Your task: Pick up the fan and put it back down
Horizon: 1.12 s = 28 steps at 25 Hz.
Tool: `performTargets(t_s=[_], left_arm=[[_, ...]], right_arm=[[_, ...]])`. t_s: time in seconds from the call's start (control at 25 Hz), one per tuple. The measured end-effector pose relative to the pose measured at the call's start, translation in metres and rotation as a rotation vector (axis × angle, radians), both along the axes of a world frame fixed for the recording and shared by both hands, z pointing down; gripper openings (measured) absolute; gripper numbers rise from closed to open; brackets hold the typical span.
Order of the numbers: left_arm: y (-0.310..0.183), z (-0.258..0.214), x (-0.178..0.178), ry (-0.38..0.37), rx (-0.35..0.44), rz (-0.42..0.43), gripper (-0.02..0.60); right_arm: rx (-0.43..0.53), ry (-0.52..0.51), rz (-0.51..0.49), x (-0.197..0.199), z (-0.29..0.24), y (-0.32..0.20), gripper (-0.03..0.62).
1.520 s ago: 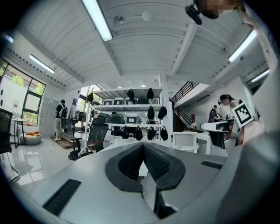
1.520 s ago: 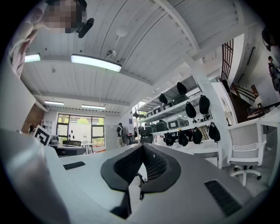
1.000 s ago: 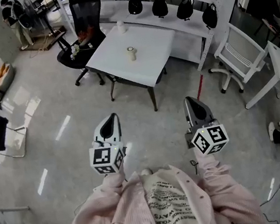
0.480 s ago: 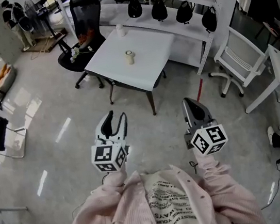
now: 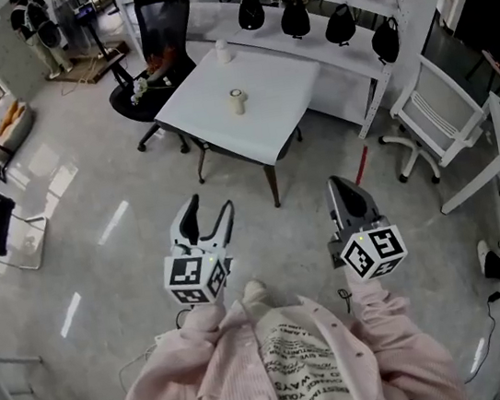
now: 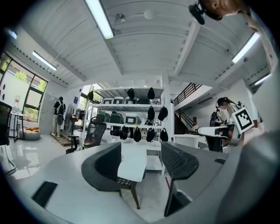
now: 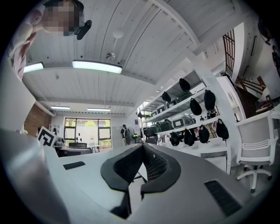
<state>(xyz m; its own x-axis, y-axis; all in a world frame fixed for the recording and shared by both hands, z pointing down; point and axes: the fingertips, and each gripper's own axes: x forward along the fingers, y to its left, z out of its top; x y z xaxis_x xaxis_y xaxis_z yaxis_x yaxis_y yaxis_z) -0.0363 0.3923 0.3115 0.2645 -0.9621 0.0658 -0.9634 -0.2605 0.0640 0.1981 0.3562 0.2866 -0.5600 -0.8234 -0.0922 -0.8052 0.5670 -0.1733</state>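
A small cream object [image 5: 236, 100], possibly the fan, stands near the middle of the white table [image 5: 270, 112], too small to make out. Both grippers are held level over the floor, well short of the table. My left gripper [image 5: 211, 206] is opening its jaws, which stand wide apart with nothing between them. In the left gripper view the left gripper [image 6: 141, 162] frames the far table [image 6: 133, 162] in its gap. My right gripper [image 5: 339, 183] is shut and empty. In the right gripper view the right gripper [image 7: 142, 152] has its pads pressed together.
A white cup-like thing [image 5: 222, 51] sits at the table's far edge. A black office chair [image 5: 152, 41] stands at the table's left. Behind is a white shelf [image 5: 339, 50] with several black bags. White chairs [image 5: 437, 110] stand right. A red-handled stick [image 5: 360, 167] leans near the table.
The left gripper's jaws went from shut to wide open. The right gripper stayed shut. Both hands edged slightly toward the table.
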Motion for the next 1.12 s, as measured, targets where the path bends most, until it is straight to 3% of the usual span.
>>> performTargets(t_s=[0.44,1.12], left_arm=[[-0.047,0.017,-0.02,0.001,-0.035,-0.027,0.272],[-0.208,0.053,-0.052,0.043,-0.139,0.006,0.275]], right_arm=[[-0.033,-0.005,-0.021,-0.02,0.017,-0.051,-0.002],[-0.145,0.032,0.014,-0.053,0.048,-0.192,-0.002]])
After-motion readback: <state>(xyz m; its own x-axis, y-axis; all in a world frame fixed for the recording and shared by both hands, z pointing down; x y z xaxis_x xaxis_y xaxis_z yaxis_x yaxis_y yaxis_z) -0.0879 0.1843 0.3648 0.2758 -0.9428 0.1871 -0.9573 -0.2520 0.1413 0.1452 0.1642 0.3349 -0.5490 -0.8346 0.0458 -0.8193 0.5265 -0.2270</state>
